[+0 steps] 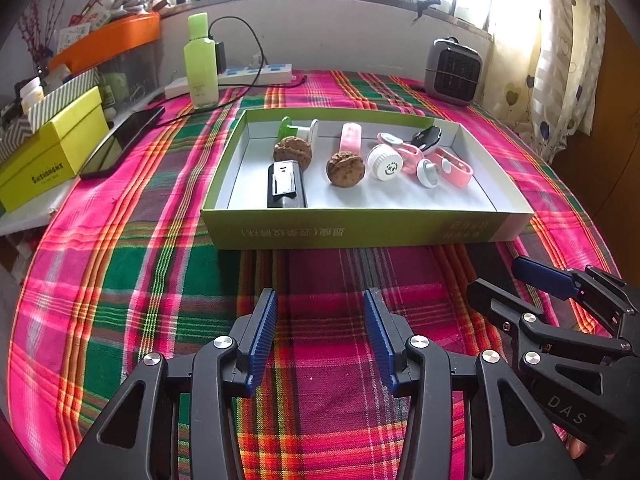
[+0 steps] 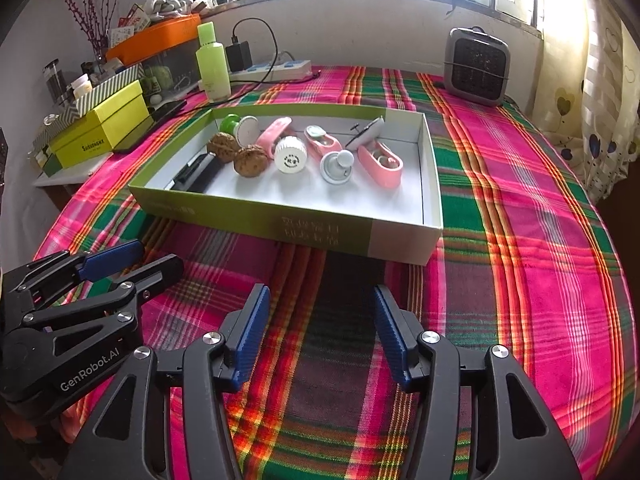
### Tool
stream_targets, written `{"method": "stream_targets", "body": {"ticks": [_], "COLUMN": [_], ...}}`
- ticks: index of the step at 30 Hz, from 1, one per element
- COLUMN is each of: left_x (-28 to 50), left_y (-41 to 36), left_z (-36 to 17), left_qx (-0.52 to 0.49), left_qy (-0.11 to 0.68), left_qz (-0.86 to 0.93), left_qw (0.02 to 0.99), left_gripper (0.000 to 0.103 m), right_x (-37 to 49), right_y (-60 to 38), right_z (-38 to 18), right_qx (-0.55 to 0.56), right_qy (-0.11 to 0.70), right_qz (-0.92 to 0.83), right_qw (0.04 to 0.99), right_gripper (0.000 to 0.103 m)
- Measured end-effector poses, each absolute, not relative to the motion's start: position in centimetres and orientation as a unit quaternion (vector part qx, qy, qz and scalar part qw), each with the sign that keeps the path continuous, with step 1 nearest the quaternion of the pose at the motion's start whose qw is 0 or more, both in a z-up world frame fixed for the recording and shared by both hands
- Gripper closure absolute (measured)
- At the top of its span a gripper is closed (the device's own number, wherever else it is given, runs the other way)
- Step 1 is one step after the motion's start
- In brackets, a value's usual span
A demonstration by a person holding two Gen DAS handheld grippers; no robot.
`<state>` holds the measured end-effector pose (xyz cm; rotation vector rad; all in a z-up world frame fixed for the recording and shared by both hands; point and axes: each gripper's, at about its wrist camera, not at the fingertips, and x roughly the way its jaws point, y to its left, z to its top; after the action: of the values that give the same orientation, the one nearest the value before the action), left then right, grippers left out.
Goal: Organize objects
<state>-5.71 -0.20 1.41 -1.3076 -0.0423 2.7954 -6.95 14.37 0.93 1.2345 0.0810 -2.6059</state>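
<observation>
— Grippers: the left gripper (image 1: 320, 336) is hanging released, holding nothing; the right gripper (image 2: 320, 332) likewise.

— And the tray (image 1: 360, 228)?

— Lying straight ahead of both, its long side running crosswise; the black clip (image 1: 286, 184) is sitting nearer the left gripper.

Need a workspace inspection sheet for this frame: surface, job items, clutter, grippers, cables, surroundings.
Surface: plaid tablecloth, bare in front of the tray.
Job's things: green cardboard tray holding two walnuts, a white cap, pink clips, a black device.
Clutter: green bottle, yellow box, phone.
Grippers: left gripper and right gripper both open, empty, short of the tray.
Cables: power strip with a black charger lead.
Surroundings: small heater, window, curtain.
</observation>
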Motion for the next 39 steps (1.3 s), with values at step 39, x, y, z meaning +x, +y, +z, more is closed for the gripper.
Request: {"method": "stream_targets", "body": {"ticks": [39], "left_x": [-6.6], "left_y": [0.9], "left_z": [0.8], "left_qx": [-0.433], "left_qy": [0.002], "left_qz": [0.901], "left_qw": [0.019], "left_gripper": [0.039], "right_x": [-8.0], "right_y": [15.9], "right_z": [0.2], "right_qx": [0.44], "right_qy": [0.037], "right_qz": [-0.894], "right_qw": [0.072], "right_gripper": [0.032]}}
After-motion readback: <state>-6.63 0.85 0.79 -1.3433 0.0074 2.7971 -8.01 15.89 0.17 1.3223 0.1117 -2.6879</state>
